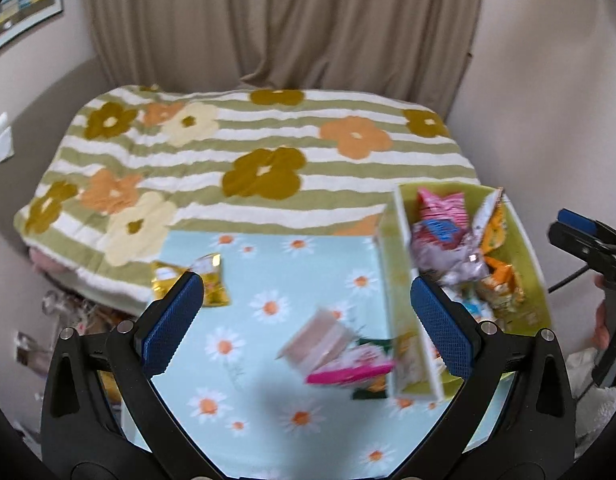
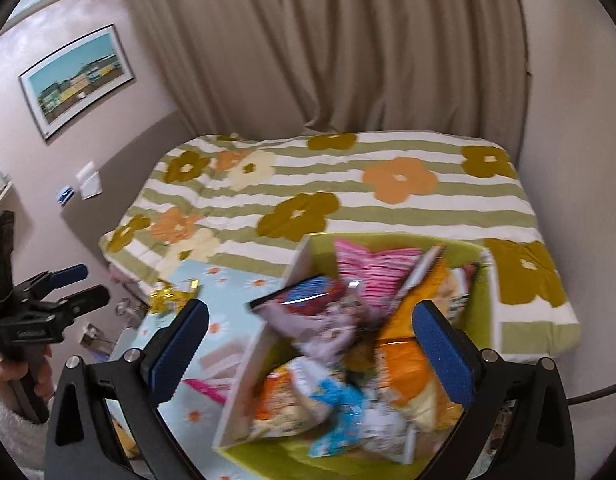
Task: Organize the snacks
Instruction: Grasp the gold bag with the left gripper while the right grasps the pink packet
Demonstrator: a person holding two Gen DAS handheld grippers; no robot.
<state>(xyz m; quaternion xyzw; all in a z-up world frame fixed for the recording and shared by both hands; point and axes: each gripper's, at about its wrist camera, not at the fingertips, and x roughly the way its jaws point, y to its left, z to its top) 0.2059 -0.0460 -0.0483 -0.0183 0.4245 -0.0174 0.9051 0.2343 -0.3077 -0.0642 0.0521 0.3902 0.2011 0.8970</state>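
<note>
A green box (image 1: 526,248) with white sides, full of snack packets (image 1: 440,232), stands at the right of a light blue daisy cloth (image 1: 268,264). Loose on the cloth are a gold packet (image 1: 212,284), a pale pink wafer pack (image 1: 316,340) and a magenta packet (image 1: 348,372) beside the box. My left gripper (image 1: 308,324) is open and empty above the cloth. My right gripper (image 2: 312,344) is open and empty above the box (image 2: 482,280), over its packets (image 2: 360,276). The gold packet (image 2: 168,294) also shows there.
A bed with a striped flower blanket (image 1: 268,140) lies behind the cloth, under beige curtains (image 1: 284,20). Clutter sits on the floor at the left (image 1: 68,312). A framed picture (image 2: 76,80) hangs on the left wall.
</note>
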